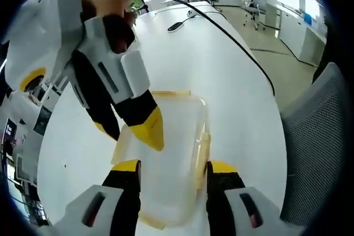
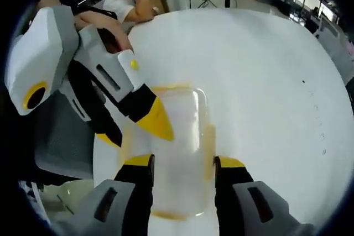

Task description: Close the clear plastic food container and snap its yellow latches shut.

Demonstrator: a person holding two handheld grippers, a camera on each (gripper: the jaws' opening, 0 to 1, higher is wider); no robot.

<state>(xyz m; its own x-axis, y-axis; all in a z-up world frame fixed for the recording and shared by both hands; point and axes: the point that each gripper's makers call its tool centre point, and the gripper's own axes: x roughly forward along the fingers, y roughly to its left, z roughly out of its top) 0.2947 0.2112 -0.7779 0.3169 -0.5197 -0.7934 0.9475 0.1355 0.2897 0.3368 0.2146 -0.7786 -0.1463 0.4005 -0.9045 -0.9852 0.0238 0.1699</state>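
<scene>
The clear plastic food container (image 1: 177, 136) lies on the white table (image 1: 232, 98) with its lid on. Yellow latches (image 1: 203, 150) run along its edges. In the left gripper view, my left gripper (image 1: 173, 166) is open, its yellow-tipped jaws standing either side of the container's near end. My right gripper (image 1: 130, 130) comes in from the upper left, open, with one fingertip (image 1: 152, 131) over the lid's left side. The right gripper view has the container (image 2: 180, 131) between my right gripper's (image 2: 183, 162) open jaws, and the left gripper (image 2: 133, 131) reaching over its left edge.
A black cable (image 1: 221, 31) and a small black device (image 1: 176, 26) lie on the far part of the table. A grey mesh chair (image 1: 315, 136) stands at the right. A person (image 2: 130, 1) leans at a desk beyond the table.
</scene>
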